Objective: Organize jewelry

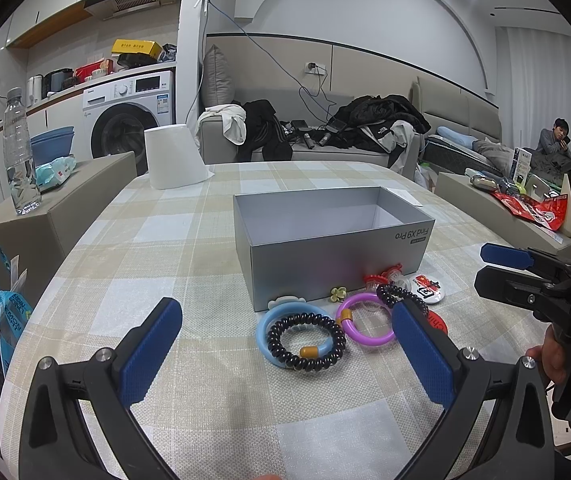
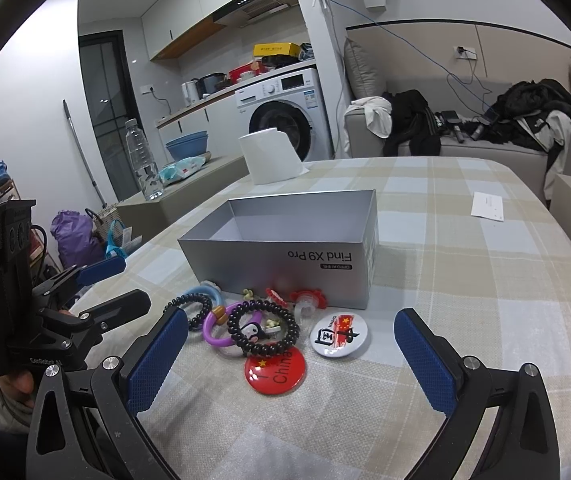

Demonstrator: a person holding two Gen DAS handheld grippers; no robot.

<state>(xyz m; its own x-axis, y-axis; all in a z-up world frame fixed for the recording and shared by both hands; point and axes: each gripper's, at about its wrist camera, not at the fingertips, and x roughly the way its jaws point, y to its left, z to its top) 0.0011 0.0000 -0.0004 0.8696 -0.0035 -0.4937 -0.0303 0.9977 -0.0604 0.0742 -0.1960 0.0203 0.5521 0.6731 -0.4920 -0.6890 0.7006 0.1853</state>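
Observation:
An open grey box (image 1: pixel 325 252) (image 2: pixel 285 264) stands mid-table on the checked cloth, nothing visible inside. Jewelry lies loose along its near side: a blue ring (image 1: pixel 263 332) under a black coil hair tie (image 1: pixel 305 340), a purple ring (image 1: pixel 361 336) (image 2: pixel 213 332), a second black coil tie (image 2: pixel 265 328), red flower clips (image 2: pixel 309 296), a red badge (image 2: pixel 275 370) and a white badge (image 2: pixel 339 334). My left gripper (image 1: pixel 285 312) (image 2: pixel 133 282) is open just short of the blue ring. My right gripper (image 2: pixel 291 316) (image 1: pixel 481 268) is open before the badges. Neither holds anything.
A paper roll (image 1: pixel 175 156) stands at the table's far edge, and a white card (image 2: pixel 487 206) lies to the box's right. A water bottle (image 1: pixel 19 152) stands on a cardboard box left of the table. A person (image 1: pixel 557 136) sits far right on the sofa.

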